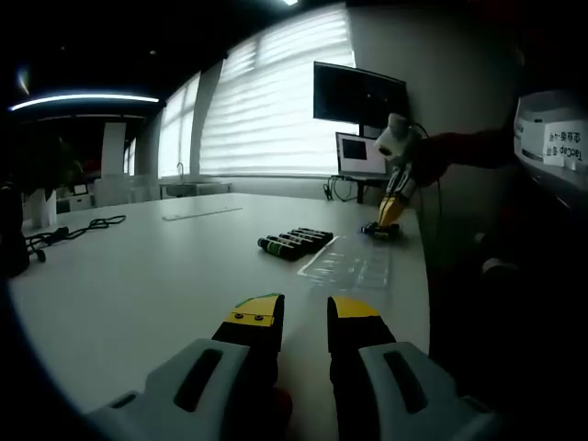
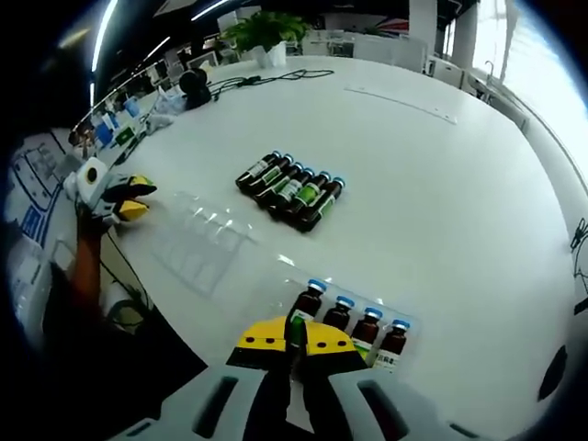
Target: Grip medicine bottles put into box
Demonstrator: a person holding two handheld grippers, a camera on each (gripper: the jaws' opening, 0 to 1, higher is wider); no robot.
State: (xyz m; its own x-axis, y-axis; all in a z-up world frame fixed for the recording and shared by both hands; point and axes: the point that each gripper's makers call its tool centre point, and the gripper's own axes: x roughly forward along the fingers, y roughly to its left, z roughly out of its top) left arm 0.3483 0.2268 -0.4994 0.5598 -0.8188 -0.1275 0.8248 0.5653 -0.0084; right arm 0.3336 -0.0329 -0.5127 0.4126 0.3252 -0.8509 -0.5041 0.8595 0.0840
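Loose bottles (image 2: 291,190) and clear tray (image 2: 197,243) lie between claws

white table (image 1: 138,276), blinds on bright windows (image 1: 276,101), dark monitor (image 1: 360,95), potted plant (image 2: 266,32).

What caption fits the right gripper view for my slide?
Right gripper over a clear tray holding four brown bottles; more bottles lie on the white table.

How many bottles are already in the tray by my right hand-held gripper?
4, upright in a row in the clear tray just past the right hand-held gripper: bottles at. The jaws may hide another.
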